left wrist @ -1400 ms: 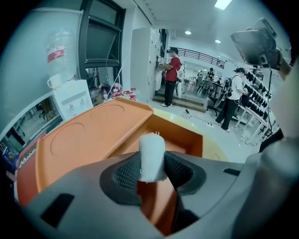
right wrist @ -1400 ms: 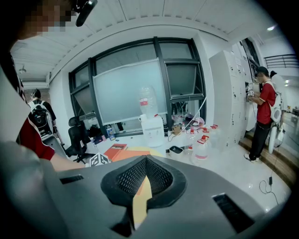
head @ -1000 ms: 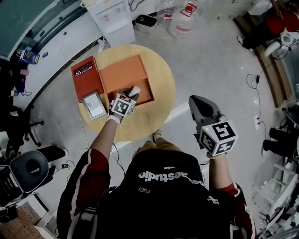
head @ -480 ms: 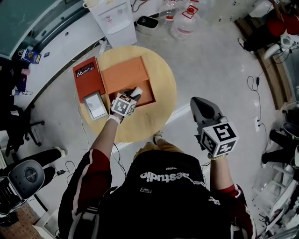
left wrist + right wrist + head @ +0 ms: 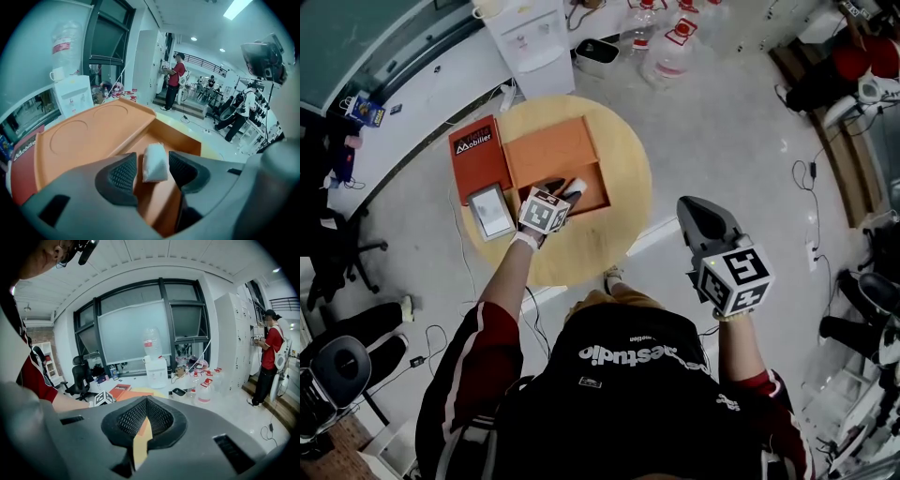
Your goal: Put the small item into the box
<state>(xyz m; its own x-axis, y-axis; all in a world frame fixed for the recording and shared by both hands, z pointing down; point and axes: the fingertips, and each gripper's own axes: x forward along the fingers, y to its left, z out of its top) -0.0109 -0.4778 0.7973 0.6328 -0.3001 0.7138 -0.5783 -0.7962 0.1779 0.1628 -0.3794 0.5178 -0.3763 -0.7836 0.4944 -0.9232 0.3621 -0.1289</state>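
- Left gripper [image 5: 565, 188]: its jaws have just been opening and now stand spread, with the small white pouch [image 5: 154, 163] between them and neither pad pressing it.
- The pouch lies on the floor of the open orange cardboard box [image 5: 183, 140], which sits on the round wooden table [image 5: 623, 178].
- Right gripper [image 5: 146, 404]: jaws pressed together, empty, well apart from the table.

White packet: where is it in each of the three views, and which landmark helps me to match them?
Head view: the white packet lies in the open orange box, upper left of centre.
Left gripper view: packet lower middle, on the box floor.
Right gripper view: not in it.
Shared landmark: the orange box, seen in all three.
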